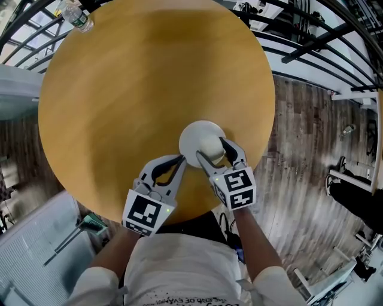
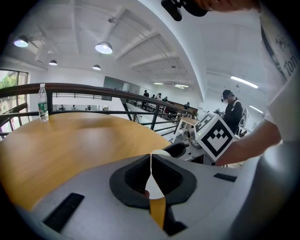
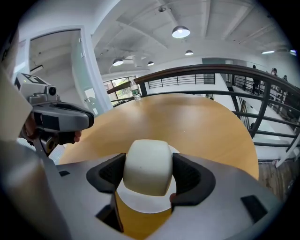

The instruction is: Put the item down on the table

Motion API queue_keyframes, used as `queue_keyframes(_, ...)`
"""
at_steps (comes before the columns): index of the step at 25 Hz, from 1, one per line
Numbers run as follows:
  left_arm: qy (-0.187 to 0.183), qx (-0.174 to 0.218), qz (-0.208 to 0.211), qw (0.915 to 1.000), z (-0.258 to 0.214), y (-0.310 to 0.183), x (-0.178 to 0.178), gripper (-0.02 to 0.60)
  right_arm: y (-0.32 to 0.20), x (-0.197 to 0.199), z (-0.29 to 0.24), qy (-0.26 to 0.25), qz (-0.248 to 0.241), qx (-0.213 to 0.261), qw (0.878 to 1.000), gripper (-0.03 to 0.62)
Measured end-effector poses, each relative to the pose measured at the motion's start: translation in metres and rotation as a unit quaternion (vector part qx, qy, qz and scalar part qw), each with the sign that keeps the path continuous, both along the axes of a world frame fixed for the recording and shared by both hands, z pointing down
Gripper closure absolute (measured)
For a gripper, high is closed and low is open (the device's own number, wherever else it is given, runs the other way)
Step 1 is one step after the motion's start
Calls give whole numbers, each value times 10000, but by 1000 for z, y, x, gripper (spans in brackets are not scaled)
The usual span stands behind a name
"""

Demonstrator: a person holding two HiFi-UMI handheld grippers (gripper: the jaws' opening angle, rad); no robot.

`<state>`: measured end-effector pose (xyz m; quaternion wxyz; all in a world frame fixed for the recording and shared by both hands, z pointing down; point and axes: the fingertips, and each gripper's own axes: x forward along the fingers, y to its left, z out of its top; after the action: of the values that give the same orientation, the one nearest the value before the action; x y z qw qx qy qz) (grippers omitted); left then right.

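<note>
Honey-yellow wooden table (image 1: 119, 89). White plate (image 1: 194, 132), cream rounded item (image 1: 210, 145). Left gripper (image 1: 181, 160) and right gripper (image 1: 213, 150) grey, pads (image 3: 192, 176) black, cubes (image 1: 145, 213) black-and-white squares. Grey-brown plank floor (image 1: 299, 149).

The plate (image 1: 192, 132) is over the bench (image 1: 149, 89) near its front edge, right of centre. The bun (image 1: 209, 143) is over the plate's near-right part, between the 2 jaws of the right tongs (image 1: 213, 152). The left tongs (image 1: 182, 159) pinch the plate's near-left rim. 1 bottle (image 1: 76, 17) stands at the bench's far-left edge, with a railing (image 1: 311, 42) beyond.
</note>
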<state>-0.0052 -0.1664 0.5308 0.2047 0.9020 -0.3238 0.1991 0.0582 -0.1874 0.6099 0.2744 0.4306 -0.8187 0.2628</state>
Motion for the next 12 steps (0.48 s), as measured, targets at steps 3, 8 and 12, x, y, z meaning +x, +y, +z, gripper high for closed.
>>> queue_keyframes(3, -8, -60, -10, 10000, 5, 1, -2, 554, -1, -4, 8, 102, -81, -42, 9999, 279)
queue_keyframes(8, 0, -106, -36, 9999, 9, 0, -4, 554, -2, -8, 19, 270, -192, -149, 9993, 279)
queue_keyframes(12, 3, -115, -56, 9999, 11, -1, -4, 554, -5, -9, 29, 379, -252, -237, 9987, 279)
